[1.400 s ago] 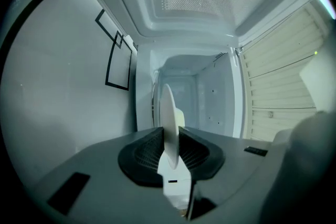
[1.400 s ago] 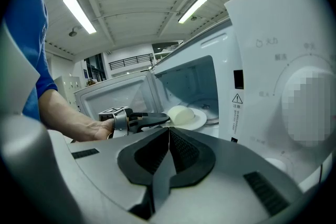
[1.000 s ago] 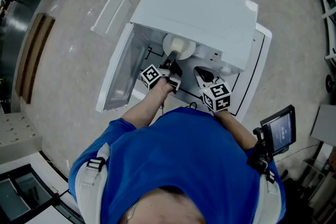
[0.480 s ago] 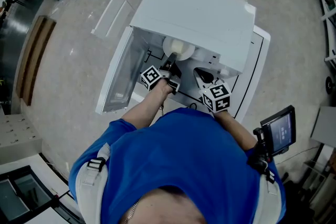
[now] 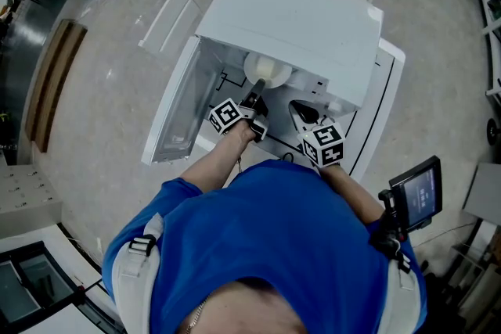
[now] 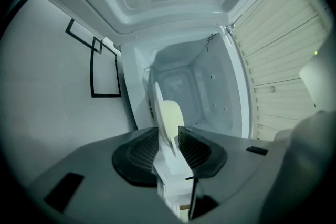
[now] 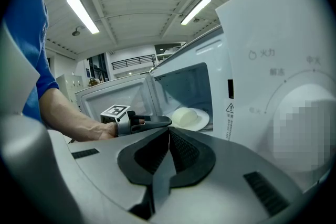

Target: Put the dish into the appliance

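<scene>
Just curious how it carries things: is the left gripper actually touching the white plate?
Touching. In the left gripper view the left gripper is clamped on the rim of the white plate, with both jaws pressed against it.

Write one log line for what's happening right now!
left gripper: shut on plate | plate: carries bun, at microwave mouth | microwave door: open | right gripper: shut, empty, outside
</scene>
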Available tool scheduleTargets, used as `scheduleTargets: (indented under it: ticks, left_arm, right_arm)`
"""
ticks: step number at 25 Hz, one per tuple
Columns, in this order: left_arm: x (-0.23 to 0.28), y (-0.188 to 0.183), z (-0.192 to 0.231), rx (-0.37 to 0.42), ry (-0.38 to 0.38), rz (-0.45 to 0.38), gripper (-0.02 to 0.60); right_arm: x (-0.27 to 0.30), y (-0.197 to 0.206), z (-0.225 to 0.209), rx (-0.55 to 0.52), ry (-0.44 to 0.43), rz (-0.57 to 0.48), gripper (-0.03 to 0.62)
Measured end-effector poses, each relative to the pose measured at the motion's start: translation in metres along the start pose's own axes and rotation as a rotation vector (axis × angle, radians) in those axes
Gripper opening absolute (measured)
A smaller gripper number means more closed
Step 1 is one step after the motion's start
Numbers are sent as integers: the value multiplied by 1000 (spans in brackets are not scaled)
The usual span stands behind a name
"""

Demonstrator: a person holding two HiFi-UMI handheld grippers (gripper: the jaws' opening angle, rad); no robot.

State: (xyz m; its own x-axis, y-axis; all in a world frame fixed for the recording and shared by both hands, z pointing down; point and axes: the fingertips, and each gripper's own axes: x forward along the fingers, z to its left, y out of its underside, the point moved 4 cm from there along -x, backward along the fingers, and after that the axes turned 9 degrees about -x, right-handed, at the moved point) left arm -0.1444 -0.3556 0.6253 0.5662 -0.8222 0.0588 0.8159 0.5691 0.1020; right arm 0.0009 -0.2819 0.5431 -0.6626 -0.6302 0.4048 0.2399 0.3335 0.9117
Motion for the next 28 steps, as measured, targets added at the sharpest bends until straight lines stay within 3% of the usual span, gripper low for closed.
scheduleTargets:
  ticks: [7, 15, 28]
  left_arm:
    - [-12, 2, 2, 74, -39, 3, 103]
    - [-17, 2, 1, 215, -137, 10, 101]
    - [0, -1, -4, 254, -199, 30, 84]
  right_arm:
    - [0, 3, 2, -6, -12, -4, 2]
    - [1, 3, 3, -8, -19, -9, 2]
    - [1, 1, -1, -6, -10, -18, 2]
